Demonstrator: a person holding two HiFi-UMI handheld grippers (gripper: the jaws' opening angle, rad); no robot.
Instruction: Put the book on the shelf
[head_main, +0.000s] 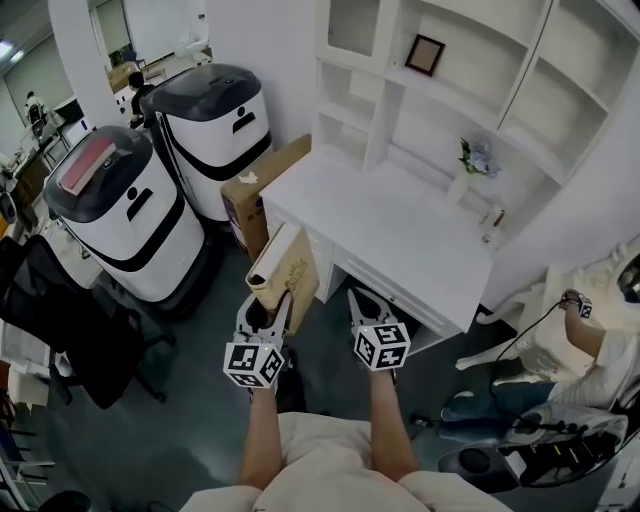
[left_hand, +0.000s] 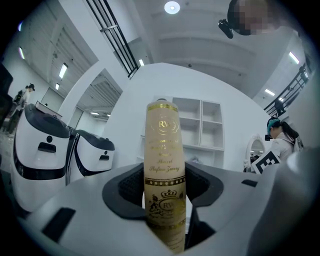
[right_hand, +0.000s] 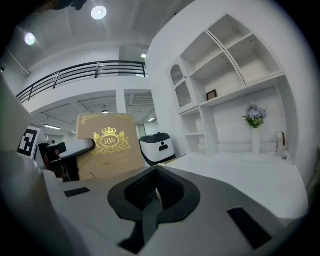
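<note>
Two grippers sit before us: our left gripper (head_main: 264, 318) grips the spine of the tan book (head_main: 286, 268) between its jaws, upright in the air just left of the white desk (head_main: 400, 235); our right gripper (head_main: 368, 310) is empty, jaws together. Both are well short of the shelf (head_main: 440, 110).

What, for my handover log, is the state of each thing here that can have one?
book: upright, clamped in the left claw, not yet on the shelf.
left claw: shut on the book.
right claw: shut, nothing between its jaws.
shelf: no book on it; one compartment holds a picture frame.
flower vase: upright on the desk.
</note>
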